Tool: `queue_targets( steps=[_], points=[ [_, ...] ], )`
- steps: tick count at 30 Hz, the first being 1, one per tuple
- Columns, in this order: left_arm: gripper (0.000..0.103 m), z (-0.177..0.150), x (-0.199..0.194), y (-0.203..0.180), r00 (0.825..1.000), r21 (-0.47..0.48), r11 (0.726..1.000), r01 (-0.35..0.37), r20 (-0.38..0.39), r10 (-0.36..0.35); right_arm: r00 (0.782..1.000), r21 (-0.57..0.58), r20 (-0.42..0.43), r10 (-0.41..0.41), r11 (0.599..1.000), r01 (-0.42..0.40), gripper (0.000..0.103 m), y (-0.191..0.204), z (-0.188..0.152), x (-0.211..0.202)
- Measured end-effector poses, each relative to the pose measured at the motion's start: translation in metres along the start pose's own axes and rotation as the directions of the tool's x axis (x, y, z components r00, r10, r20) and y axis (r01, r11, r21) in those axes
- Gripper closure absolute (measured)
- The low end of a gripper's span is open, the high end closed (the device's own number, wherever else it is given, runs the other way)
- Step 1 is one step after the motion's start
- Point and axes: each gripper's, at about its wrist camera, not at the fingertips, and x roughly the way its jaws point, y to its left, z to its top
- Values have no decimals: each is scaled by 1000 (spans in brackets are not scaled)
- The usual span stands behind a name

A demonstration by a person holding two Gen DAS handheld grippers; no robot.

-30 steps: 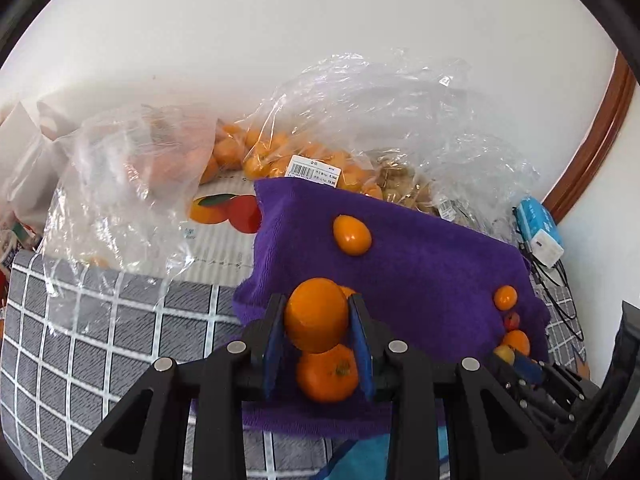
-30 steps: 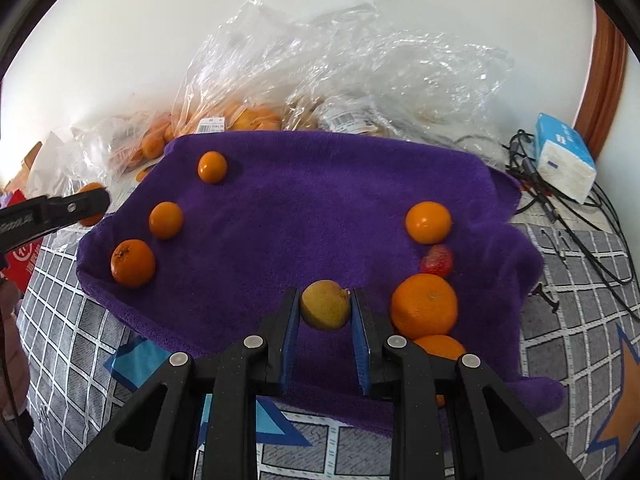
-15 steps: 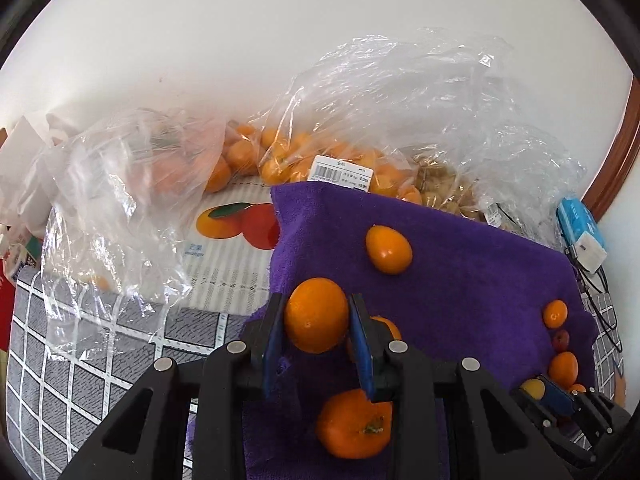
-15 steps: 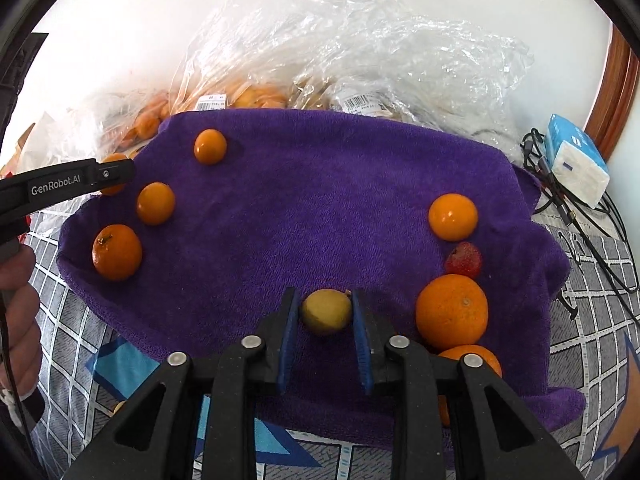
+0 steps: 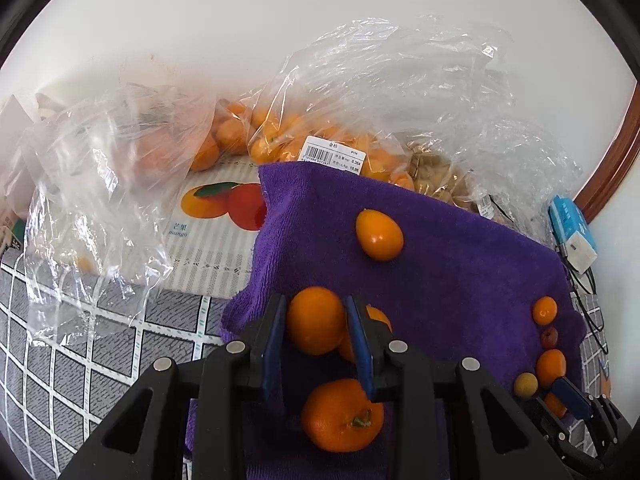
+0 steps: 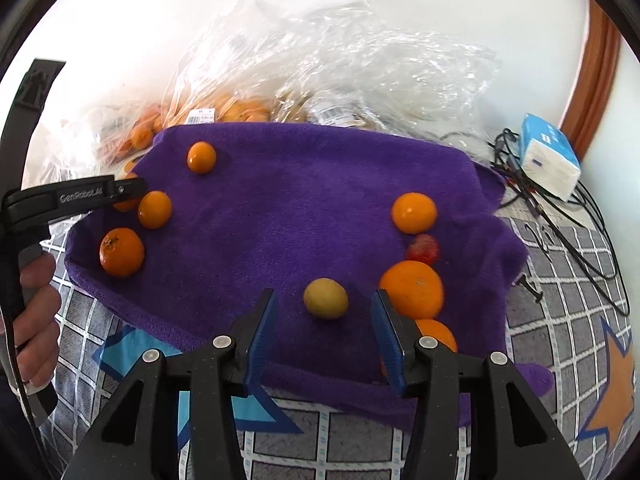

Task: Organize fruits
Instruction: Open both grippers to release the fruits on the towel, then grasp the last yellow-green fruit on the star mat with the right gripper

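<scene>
Two grippers work over a plush purple towel [image 6: 280, 216] spread on a grey quilted cover with a white grid [image 6: 568, 280]. At the far left of the right wrist view, a person's hand [image 6: 34, 304] grips the black handle of the left tool. The left gripper [image 5: 316, 324] is clamped on a smooth round orange fruit [image 5: 314, 320], its blue pads pressed against both sides, held above the towel's left edge. Below it lies a dimpled mandarin [image 5: 342, 414] with a green stem scar, and another orange fruit [image 5: 378, 320] shows partly behind the right finger. Farther back on the towel rests a glossy, egg-shaped kumquat [image 5: 378, 234]. Behind the towel, crinkled clear plastic bags [image 5: 380, 92] hold more orange fruit, one carrying a white barcode label [image 5: 334, 156]; a printed carton with mango pictures [image 5: 216, 216] lies to their left.

The right gripper [image 6: 325, 328] has just been opening its jaws: the dull yellow, round fruit [image 6: 326, 298] sits on the towel between the blue pads, touched by neither. To its right lie a large pebbled orange [image 6: 412, 288], a small red fruit [image 6: 423, 249], and a shiny smaller orange [image 6: 414, 212]. At the far right, a blue-and-white tissue pack [image 6: 550, 158] rests beside tangled black cables [image 6: 532, 200].
</scene>
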Motion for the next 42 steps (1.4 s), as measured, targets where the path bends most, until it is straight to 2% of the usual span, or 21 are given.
queue_targets(
  steps=[4, 7, 13, 15, 19, 25, 31, 38, 42],
  points=[
    [56, -3, -23, -3, 999, 13, 1000, 5, 38, -6, 1000, 16, -9, -9, 1000, 9, 55, -2, -2, -8],
    [56, -5, -42, -6, 998, 29, 1000, 9, 59, -10, 1000, 24, -3, -17, 1000, 17, 55, -1, -4, -20],
    [48, -26, -84, 10, 994, 30, 1000, 10, 106, -13, 998, 18, 51, -29, 999, 28, 55, 7, -13, -54],
    [47, -34, -91, 18, 994, 20, 1000, 15, 108, -17, 998, 3, 54, -13, 1000, 13, 55, 13, -17, -61],
    [47, -55, -105, 35, 994, 0, 1000, 9, 110, -9, 998, -17, 53, -38, 999, 39, 55, 26, -31, -72],
    [43, -78, -123, 48, 992, 1, 1000, -13, 124, 13, 999, -5, 43, -8, 1000, 8, 55, 37, -50, -81],
    [36, -106, -128, 70, 993, -15, 1000, -26, 111, 28, 998, -16, 23, 55, 998, -55, 55, 53, -69, -76],
    [36, -132, -115, 100, 997, -52, 997, -55, 55, 57, 989, -62, 14, 146, 988, -145, 55, 85, -79, -49],
    [36, -137, -117, 115, 997, -70, 996, -59, 46, 62, 986, -77, -7, 166, 983, -166, 57, 100, -75, -28]
  ],
)
